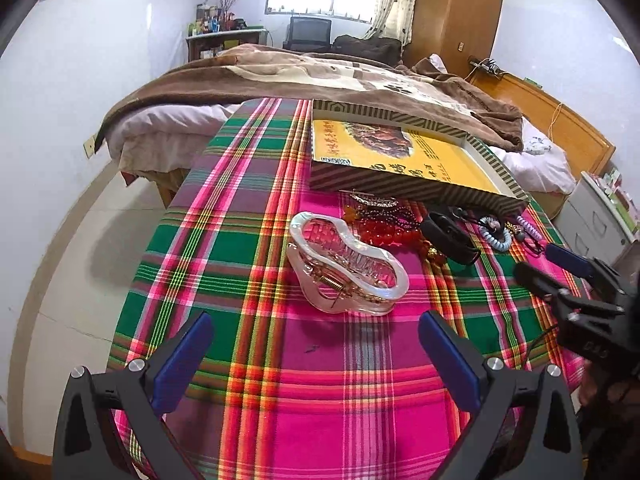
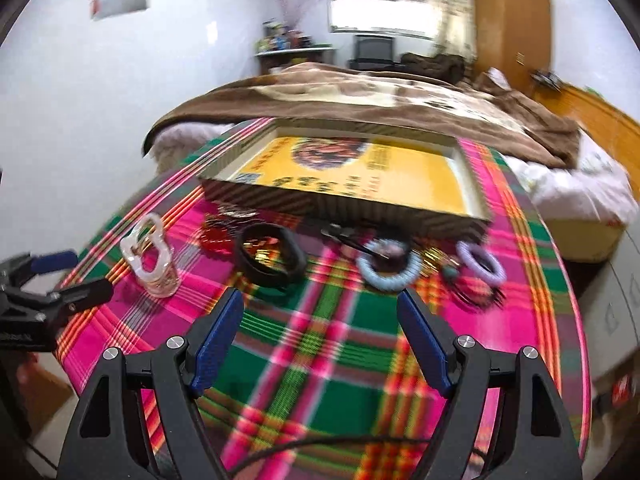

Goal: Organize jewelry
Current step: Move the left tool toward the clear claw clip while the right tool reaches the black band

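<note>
Both the left gripper (image 1: 316,354) and right gripper (image 2: 320,334) had fingers apart, empty; the glossy clear hair claw (image 1: 346,266) at twelve o'clock risked slipping when pinched.

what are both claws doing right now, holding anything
Left claw: open, holding nothing, just short of the clear hair clip.
Right claw: open, holding nothing, above the plaid cloth.

Clear hair claw (image 1: 347,266), beads (image 1: 384,232), coil ties (image 2: 389,269) — before striped box (image 1: 400,184)
</note>
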`<state>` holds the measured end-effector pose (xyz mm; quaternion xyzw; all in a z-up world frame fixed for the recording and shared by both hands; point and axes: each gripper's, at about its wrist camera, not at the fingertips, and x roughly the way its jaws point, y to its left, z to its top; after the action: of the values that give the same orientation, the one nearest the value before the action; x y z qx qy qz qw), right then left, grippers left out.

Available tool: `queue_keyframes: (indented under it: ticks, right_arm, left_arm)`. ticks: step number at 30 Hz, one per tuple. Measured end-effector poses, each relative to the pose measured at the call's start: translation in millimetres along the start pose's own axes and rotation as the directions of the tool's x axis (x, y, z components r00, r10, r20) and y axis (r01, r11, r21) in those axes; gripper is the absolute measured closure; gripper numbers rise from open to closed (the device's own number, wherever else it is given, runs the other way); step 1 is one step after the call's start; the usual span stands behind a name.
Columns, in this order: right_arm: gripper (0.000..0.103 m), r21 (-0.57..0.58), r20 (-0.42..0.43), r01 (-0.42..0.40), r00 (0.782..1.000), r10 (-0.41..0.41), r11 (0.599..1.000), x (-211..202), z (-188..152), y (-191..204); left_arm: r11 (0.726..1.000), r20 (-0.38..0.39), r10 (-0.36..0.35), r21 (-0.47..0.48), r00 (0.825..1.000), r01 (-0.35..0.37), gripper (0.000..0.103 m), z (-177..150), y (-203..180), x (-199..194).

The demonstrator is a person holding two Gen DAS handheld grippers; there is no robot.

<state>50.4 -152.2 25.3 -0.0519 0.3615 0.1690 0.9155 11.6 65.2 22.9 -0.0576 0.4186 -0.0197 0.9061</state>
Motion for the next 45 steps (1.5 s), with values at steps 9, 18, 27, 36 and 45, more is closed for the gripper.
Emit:
queue_keyframes:
  ticks: [9,18,27,36,45]
  right_arm:
    - [0.028,-0.076,-0.035,-0.074,0.997,0.071,0.994,29.7,17.4,21.0]
    - [0.052,-0.131,-0.088,-0.102,0.992,0.091,0.986,53.8,20.4,31.5]
    - [0.086,-0.151,-0.084,-0.121,0.99,0.109,0.981,55.2,19.1,34.2]
    - [0.094,-0.102,-0.025,-0.127,0.992,0.125,0.987,34.7,19.8,23.0]
    - [0.094,-0.065,-0.019,-0.116,0.993,0.115,0.991,21.2,13.1,7.8]
  left_arm:
    - [0.997,-0.056,-0.06,-0.041,0.997,0.058,0.003,0.7,14.4,6.3]
    - [0.991,-0.085,-0.122,-0.071,0.989,0.116,0.003,-0.4,20.0,11.4]
    - [0.987,-0.093,-0.146,-0.082,0.985,0.139,0.003,3.3,16.3,13.6]
    - [0.982,-0.067,-0.163,-0.111,0.984,0.155,0.003,25.6,8.4,19.3]
    - [0.984,-0.094,-0.088,-0.164,0.992,0.071,0.013,40.7,10.6,44.8]
